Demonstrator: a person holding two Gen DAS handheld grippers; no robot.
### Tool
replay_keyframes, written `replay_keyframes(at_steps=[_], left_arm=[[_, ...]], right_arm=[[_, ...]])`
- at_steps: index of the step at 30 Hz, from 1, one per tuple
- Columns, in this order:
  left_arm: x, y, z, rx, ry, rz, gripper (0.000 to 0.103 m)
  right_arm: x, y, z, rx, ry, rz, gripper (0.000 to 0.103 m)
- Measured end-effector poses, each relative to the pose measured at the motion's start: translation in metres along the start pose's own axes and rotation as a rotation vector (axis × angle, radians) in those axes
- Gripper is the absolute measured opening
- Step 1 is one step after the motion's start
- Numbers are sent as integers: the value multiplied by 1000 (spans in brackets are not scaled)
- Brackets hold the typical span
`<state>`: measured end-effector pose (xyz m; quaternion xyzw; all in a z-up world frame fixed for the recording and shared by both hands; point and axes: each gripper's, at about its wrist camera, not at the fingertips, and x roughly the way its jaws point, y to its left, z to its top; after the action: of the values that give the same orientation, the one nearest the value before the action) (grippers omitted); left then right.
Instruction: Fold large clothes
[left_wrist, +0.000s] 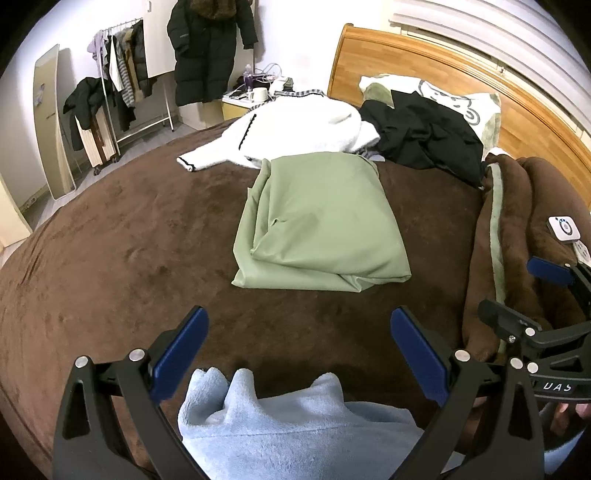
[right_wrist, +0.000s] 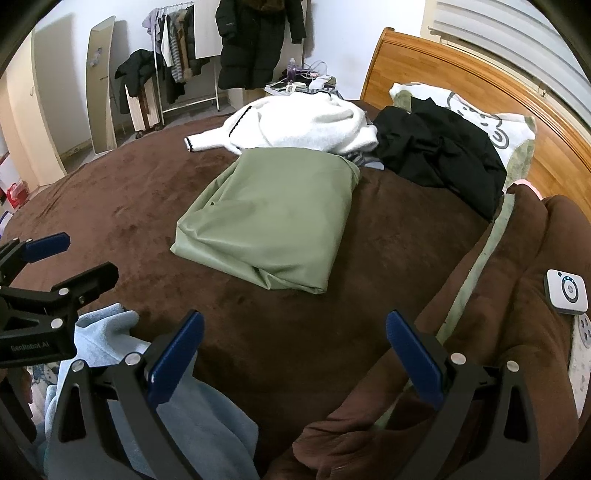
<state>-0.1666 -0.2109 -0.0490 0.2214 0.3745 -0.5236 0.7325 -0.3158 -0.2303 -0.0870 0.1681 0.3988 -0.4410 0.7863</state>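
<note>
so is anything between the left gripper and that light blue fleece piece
Nothing visible. The light blue fleece garment bunches up right between the open fingers of the left gripper, with only bare brown bedspread around it. The folded green garment lies farther up the bed, apart from both.

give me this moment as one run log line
left gripper: open, above light blue fleece | right gripper: open, empty | green garment: folded on bed | white, black garments: unfolded

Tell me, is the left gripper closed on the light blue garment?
No, the left gripper stands open, its blue pads wide apart above the light blue garment, gripping nothing.
</note>
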Motion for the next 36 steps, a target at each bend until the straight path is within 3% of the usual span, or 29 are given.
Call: replay_keyframes(at_steps=[22, 36], left_arm=[[4, -3, 4, 16, -5, -1, 96], [-4, -2, 5, 40, -28, 48, 96]], right_arm=[[3, -4, -1, 5, 17, -23, 97], [2, -6, 0, 9, 19, -28, 97]])
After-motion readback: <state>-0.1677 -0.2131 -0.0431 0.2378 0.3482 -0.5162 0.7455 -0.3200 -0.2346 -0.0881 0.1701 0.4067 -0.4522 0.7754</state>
